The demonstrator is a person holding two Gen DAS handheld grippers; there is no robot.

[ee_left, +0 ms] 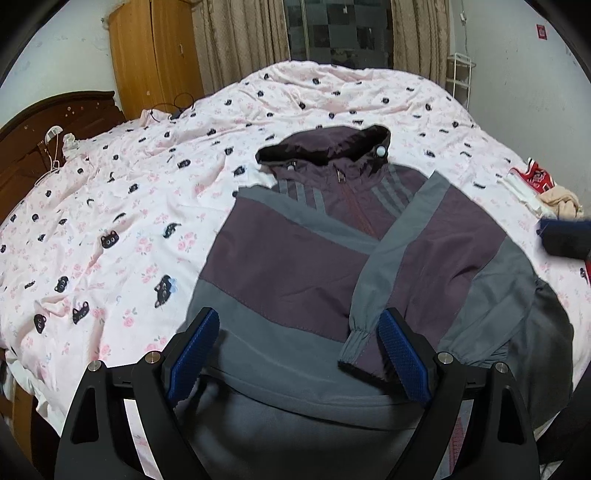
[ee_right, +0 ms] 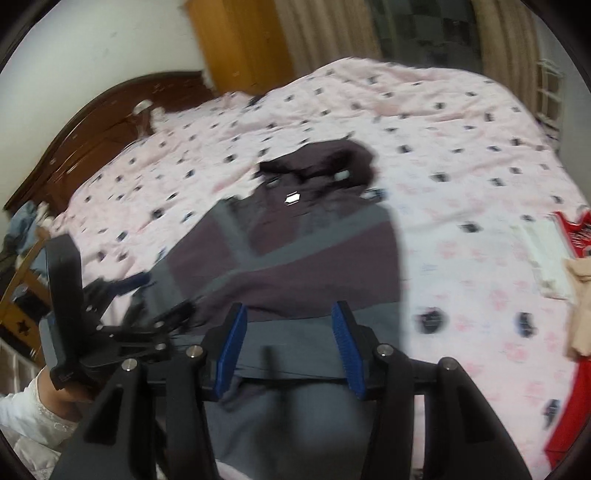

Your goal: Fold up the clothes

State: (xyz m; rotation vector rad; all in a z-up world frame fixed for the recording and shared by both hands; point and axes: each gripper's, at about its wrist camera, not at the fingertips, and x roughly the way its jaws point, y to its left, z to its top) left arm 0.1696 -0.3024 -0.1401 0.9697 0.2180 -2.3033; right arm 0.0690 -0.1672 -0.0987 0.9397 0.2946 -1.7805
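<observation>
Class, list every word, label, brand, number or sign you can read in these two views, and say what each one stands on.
No text can be read in either view.
Red sign on the wall: too small to read.
Red garment at the bed's edge: white markings, too blurred to read.
Jacket: only stripes, no lettering; the white patch on its chest is blurred.
Bedcover: cat and flower print, no words.
</observation>
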